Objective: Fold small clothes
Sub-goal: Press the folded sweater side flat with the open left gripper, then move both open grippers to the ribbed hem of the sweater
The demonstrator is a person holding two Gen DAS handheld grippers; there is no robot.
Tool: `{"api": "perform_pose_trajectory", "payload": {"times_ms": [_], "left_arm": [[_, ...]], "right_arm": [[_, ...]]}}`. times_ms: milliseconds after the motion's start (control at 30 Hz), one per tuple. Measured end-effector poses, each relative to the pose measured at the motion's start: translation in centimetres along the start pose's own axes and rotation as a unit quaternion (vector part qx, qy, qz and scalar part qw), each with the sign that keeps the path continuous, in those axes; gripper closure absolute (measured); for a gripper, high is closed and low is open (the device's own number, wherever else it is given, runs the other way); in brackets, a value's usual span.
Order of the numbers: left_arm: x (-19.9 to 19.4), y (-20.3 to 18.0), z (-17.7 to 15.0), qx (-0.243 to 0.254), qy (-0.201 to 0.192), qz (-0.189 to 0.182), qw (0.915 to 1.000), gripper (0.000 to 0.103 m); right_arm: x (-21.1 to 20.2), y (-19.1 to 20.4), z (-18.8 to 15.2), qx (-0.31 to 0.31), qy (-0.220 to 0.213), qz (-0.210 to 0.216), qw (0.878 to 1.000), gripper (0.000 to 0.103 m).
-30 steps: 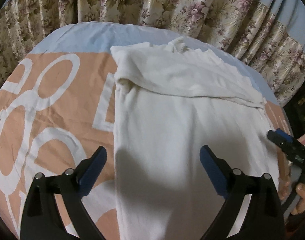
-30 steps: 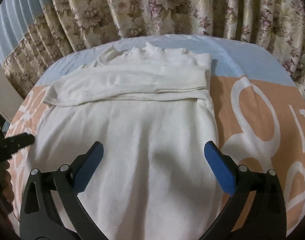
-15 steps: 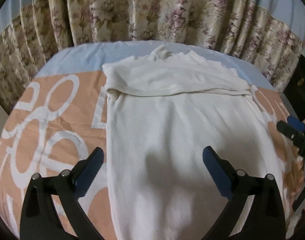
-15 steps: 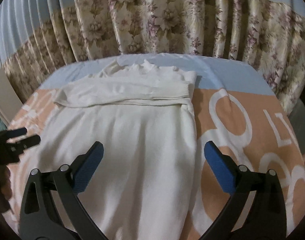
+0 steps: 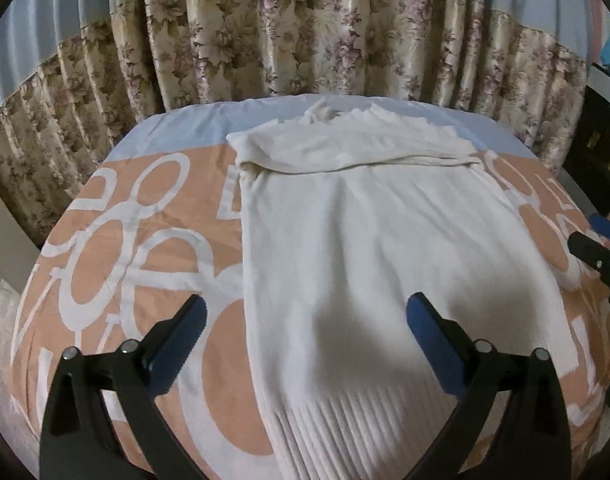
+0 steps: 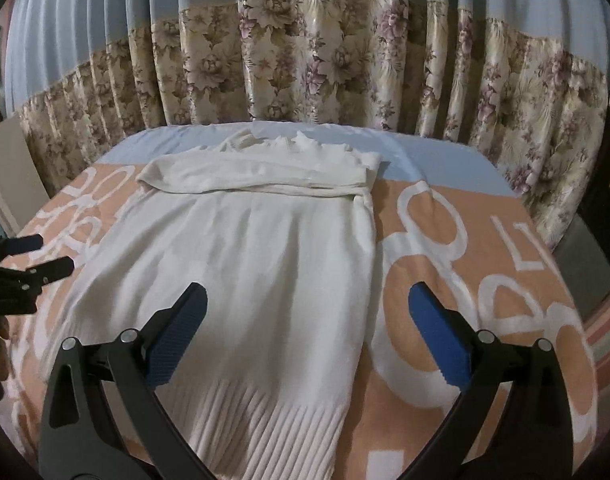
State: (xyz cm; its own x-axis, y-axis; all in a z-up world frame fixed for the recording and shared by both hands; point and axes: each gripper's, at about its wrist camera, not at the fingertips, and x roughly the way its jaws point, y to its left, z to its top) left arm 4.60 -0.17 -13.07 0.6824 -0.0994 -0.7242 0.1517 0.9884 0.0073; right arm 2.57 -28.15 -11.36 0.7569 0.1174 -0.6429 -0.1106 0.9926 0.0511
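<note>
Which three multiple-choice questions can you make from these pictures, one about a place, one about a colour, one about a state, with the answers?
1. Where do the folded sleeves lie?
A. across the sweater's far end, near the collar
B. over the ribbed hem
C. hanging off the bed

2. What colour are the pads of the tongs?
A. red
B. blue
C. green

3. How do both tongs stand?
A. shut on the sweater
B. shut on nothing
C. open, holding nothing

Answers:
1 A: the sleeves cross the sweater by the collar.
2 B: the pads are blue.
3 C: left tongs and right tongs gape above the fabric.
</note>
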Motion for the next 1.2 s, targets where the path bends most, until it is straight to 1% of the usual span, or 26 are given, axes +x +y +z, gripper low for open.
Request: {"api": "perform_pose_trajectory", "payload": {"times_ms": [100, 133, 267, 367, 433, 567, 667, 733, 767, 800, 867, 900, 967, 1033, 1100, 1133, 1167, 1200], "left_arm": [[0.2, 0.3, -0.8, -0.013, 0.008, -0.007, 0.9999, 0.002], [0.1, 0.4, -1.0, -0.018, 0.006, -0.008, 0.9998, 0.002], [-0.5, 1.4, -2.6, -0.045, 0.005, -0.007, 0.999, 0.002], [-0.4, 2.0, -3.8, -0.058, 0.015, -0.019, 0.998, 0.002], [-0.4, 2.0, -4.7, -0.059, 0.022, -0.019, 0.9979, 0.002], [0.1, 1.3, -5.9, -0.041, 0.044, -0.021, 0.998, 0.002], [1.0, 0.6, -6.3, -0.029, 0.066, -0.031, 0.9969, 0.002], [1.6, 0.2, -6.2, -0.024, 0.076, -0.049, 0.9956, 0.002], [1.9, -0.1, -6.1, -0.022, 0.082, -0.058, 0.9947, 0.002], [2.2, -0.3, -6.1, -0.021, 0.089, -0.064, 0.9938, 0.002], [2.7, -0.4, -6.1, -0.023, 0.099, -0.07, 0.9923, 0.002], [3.0, -0.4, -6.1, -0.026, 0.104, -0.073, 0.9915, 0.002], [3.2, -0.4, -6.2, -0.025, 0.107, -0.074, 0.9912, 0.002], [3.1, -0.5, -6.3, -0.019, 0.111, -0.072, 0.991, 0.002], [3.1, -0.8, -6.4, -0.013, 0.118, -0.069, 0.9906, 0.004], [3.1, -1.0, -6.5, -0.008, 0.12, -0.064, 0.9907, 0.005], [3.1, -1.3, -6.6, 0.003, 0.121, -0.057, 0.9911, 0.01], [3.2, -1.5, -6.5, 0.009, 0.12, -0.055, 0.9912, 0.019]], "right_arm": [[0.4, -0.6, -0.8, 0.023, 0.022, 0.018, 0.999, 0.003], [0.3, -0.7, -1.2, 0.027, 0.023, 0.02, 0.999, 0.003], [0.0, -0.2, -2.5, 0.006, 0.034, 0.008, 0.999, 0.003], [0.1, 0.1, -3.5, -0.001, 0.047, -0.003, 0.999, 0.003], [0.2, 0.0, -4.0, 0.003, 0.059, -0.002, 0.998, 0.003], [0.2, -0.3, -4.8, 0.0, 0.072, -0.014, 0.997, 0.003], [0.6, -0.6, -5.1, 0.012, 0.094, -0.027, 0.995, 0.003], [0.7, -0.9, -5.6, 0.025, 0.101, -0.034, 0.994, 0.004], [0.8, -1.0, -5.8, 0.031, 0.104, -0.037, 0.993, 0.01], [0.9, -1.2, -6.0, 0.039, 0.11, -0.04, 0.992, 0.017], [1.3, -1.4, -6.7, 0.053, 0.127, -0.034, 0.99, 0.025], [1.5, -1.5, -7.0, 0.06, 0.135, -0.03, 0.989, 0.028], [1.8, -1.7, -7.6, 0.076, 0.149, -0.021, 0.986, 0.03], [1.8, -1.8, -8.2, 0.087, 0.156, -0.015, 0.984, 0.034], [1.7, -1.6, -8.3, 0.085, 0.156, -0.02, 0.984, 0.042], [1.7, -1.4, -8.2, 0.082, 0.157, -0.018, 0.984, 0.047], [1.6, -1.2, -8.2, 0.08, 0.157, -0.011, 0.984, 0.064], [1.6, -1.0, -8.1, 0.079, 0.16, -0.005, 0.984, 0.077]]}}
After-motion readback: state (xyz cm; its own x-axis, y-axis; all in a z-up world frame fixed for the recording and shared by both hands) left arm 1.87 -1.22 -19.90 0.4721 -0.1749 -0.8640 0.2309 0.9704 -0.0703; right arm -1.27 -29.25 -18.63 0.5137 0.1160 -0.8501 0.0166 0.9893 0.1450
